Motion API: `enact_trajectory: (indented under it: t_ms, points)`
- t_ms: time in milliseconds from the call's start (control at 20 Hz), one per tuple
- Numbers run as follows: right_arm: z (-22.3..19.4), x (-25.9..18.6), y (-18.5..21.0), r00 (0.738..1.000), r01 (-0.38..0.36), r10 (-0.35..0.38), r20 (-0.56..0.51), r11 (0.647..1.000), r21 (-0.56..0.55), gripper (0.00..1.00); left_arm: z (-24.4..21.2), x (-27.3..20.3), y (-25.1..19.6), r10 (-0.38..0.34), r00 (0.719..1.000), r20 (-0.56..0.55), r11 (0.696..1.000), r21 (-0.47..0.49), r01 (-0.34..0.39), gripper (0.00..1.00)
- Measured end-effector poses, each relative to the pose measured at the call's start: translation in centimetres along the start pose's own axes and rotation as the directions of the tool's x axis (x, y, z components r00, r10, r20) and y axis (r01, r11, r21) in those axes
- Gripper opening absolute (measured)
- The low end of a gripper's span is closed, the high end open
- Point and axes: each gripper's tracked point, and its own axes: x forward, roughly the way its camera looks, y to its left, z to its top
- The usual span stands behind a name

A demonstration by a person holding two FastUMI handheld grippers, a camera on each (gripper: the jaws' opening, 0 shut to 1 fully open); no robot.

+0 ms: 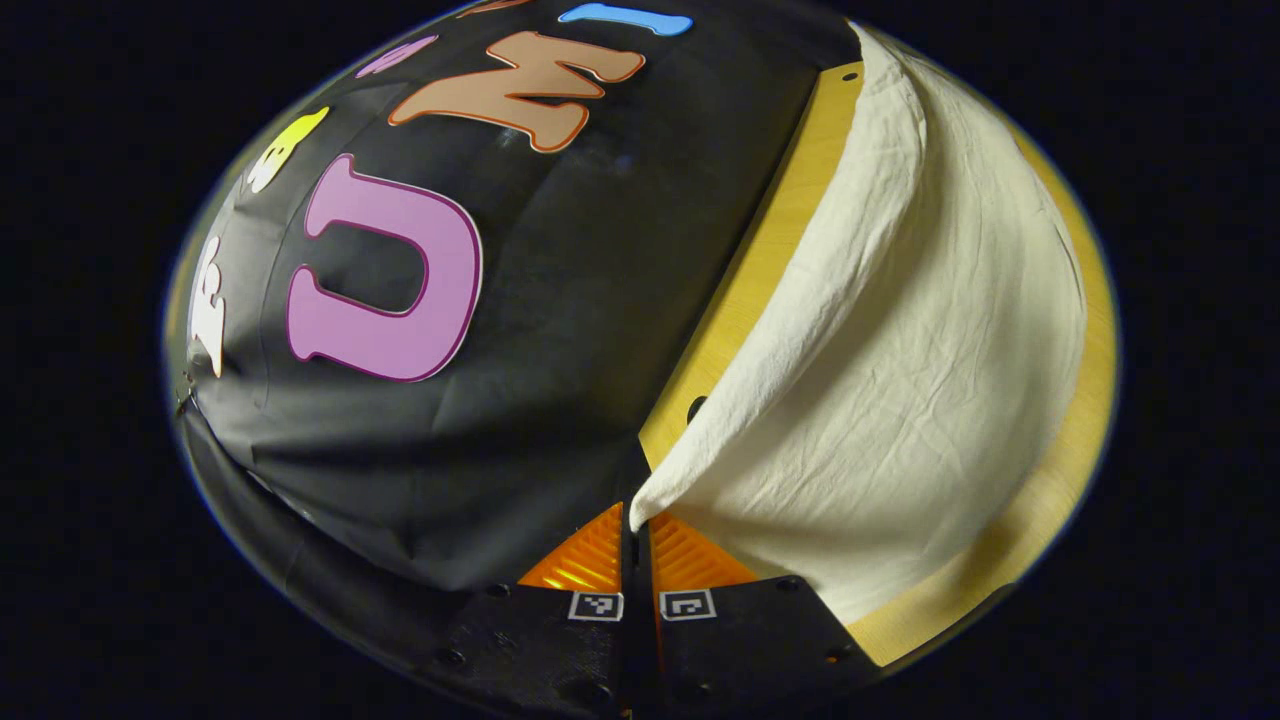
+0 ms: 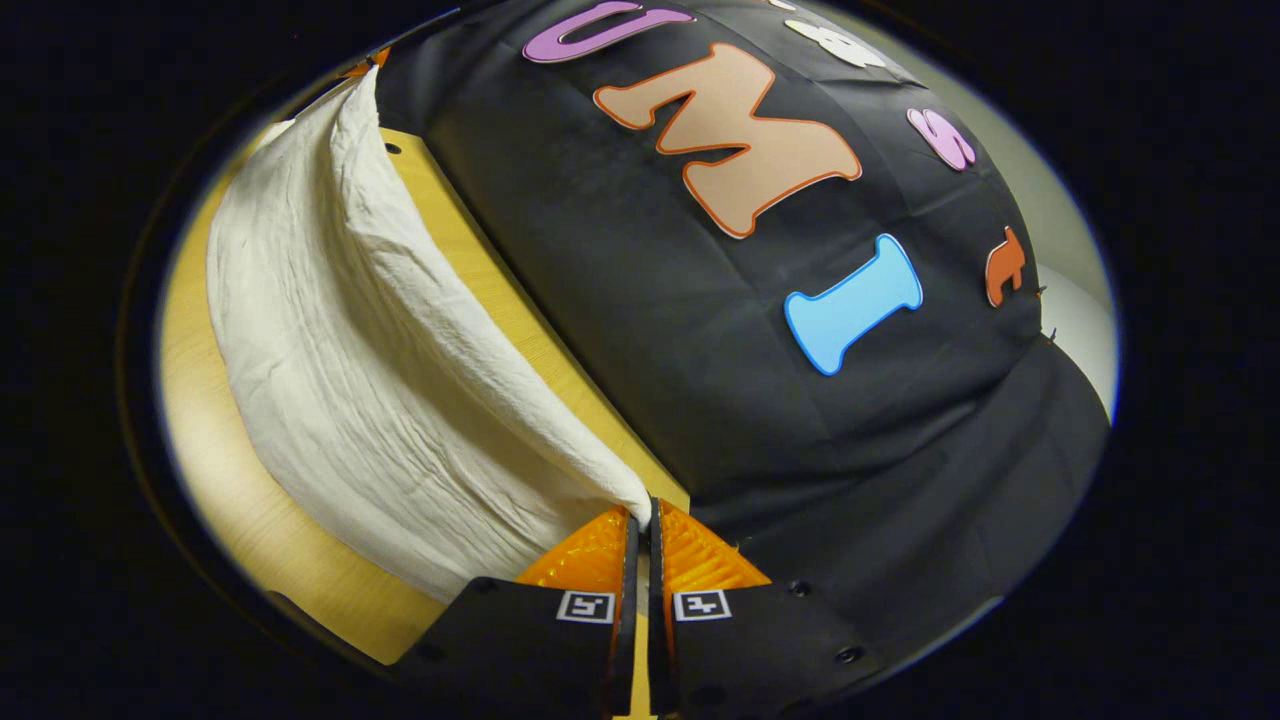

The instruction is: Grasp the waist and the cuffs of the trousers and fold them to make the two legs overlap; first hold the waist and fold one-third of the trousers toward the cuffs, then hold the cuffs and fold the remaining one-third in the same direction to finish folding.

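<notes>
Two corners of the trousers (image 1: 900,380) are pinched in my grippers: in the left gripper view my left gripper (image 1: 636,540) is pressing its fingers together on a corner of the cream cloth, and in the right gripper view my right gripper (image 2: 641,535) is doing the same on another corner, both fingers closing on fabric with hardly any gap between them. I am holding each corner raised off the worktop (image 1: 760,270), so the cloth is sloping away from each grip and draping down onto the pale wood, where most of the garment is lying. I am judging that I am gripping one end at its two corners so the edge stays taut and square while I carry it over the rest; whether this end is the waist or the cuffs I cannot tell, since no waistband or hem is showing clearly. The fabric is looking thin and creased, so I am expecting it to sag between my grippers and wrinkle unless I keep the two corners apart and level. Just beside the worktop's far edge the booth's black cloth wall (image 2: 700,330) is hanging, close to the trousers, and I am treating it as the main thing to avoid brushing. A small dark hole (image 1: 696,408) is showing in the worktop near the cloth's edge.
</notes>
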Motion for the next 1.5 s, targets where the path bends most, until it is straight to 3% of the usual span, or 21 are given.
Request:
enact_trajectory:
  t_ms: [300, 400, 550, 650, 850, 900, 950, 1100, 1300, 1500]
  points:
    - [0.1, 4.4, 2.7, 0.998, -0.027, 0.029, -0.047, 0.998, 0.049, 0.05, -0.2, 3.6, -2.2, -0.011, 1.000, -0.006, 1.000, -0.022, 0.011, 0.00]
    - [-0.2, 5.7, 4.1, 0.996, -0.046, 0.051, -0.072, 0.996, 0.080, 0.10, 0.1, 4.9, -3.0, -0.020, 1.000, 0.003, 0.999, -0.031, 0.020, 0.00]
    - [-0.9, 7.1, 5.7, 0.993, -0.061, 0.071, -0.097, 0.993, 0.098, 0.09, 0.1, 6.1, -4.0, -0.014, 1.000, 0.001, 0.999, -0.033, 0.014, 0.00]
    - [-1.6, 7.4, 6.8, 0.989, -0.080, 0.094, -0.116, 0.990, 0.119, 0.17, -0.1, 6.7, -4.4, -0.013, 1.000, -0.005, 0.999, -0.048, 0.013, 0.00]
    - [-0.7, 6.1, 6.6, 0.991, -0.082, 0.101, -0.090, 0.976, 0.200, 0.82, -0.9, 5.9, -5.8, -0.046, 0.998, -0.030, 0.987, -0.158, 0.040, 0.97]
    - [-0.1, 5.8, 6.2, 0.992, -0.077, 0.097, -0.078, 0.971, 0.228, 1.00, -0.7, 5.4, -5.4, -0.035, 0.999, -0.031, 0.980, -0.195, 0.029, 0.94]
    - [0.0, 5.2, 5.8, 0.993, -0.071, 0.093, -0.071, 0.960, 0.271, 0.98, -0.6, 4.6, -5.1, -0.022, 0.999, -0.027, 0.972, -0.235, 0.015, 0.94]
    - [-0.4, 3.5, 4.9, 0.994, -0.050, 0.088, -0.069, 0.902, 0.428, 0.98, -0.1, 2.2, -4.7, -0.001, 1.000, -0.015, 0.924, -0.381, -0.005, 0.94]
    - [-2.9, 1.4, 4.6, 0.987, -0.024, 0.109, -0.114, 0.816, 0.578, 0.98, 1.7, -1.0, -4.4, 0.013, 1.000, 0.028, 0.820, -0.572, 0.006, 0.94]
    - [-6.0, 0.3, 4.8, 0.975, 0.027, 0.130, -0.183, 0.741, 0.671, 1.00, 3.4, -2.5, -3.7, 0.018, 0.998, 0.063, 0.723, -0.690, 0.030, 0.95]
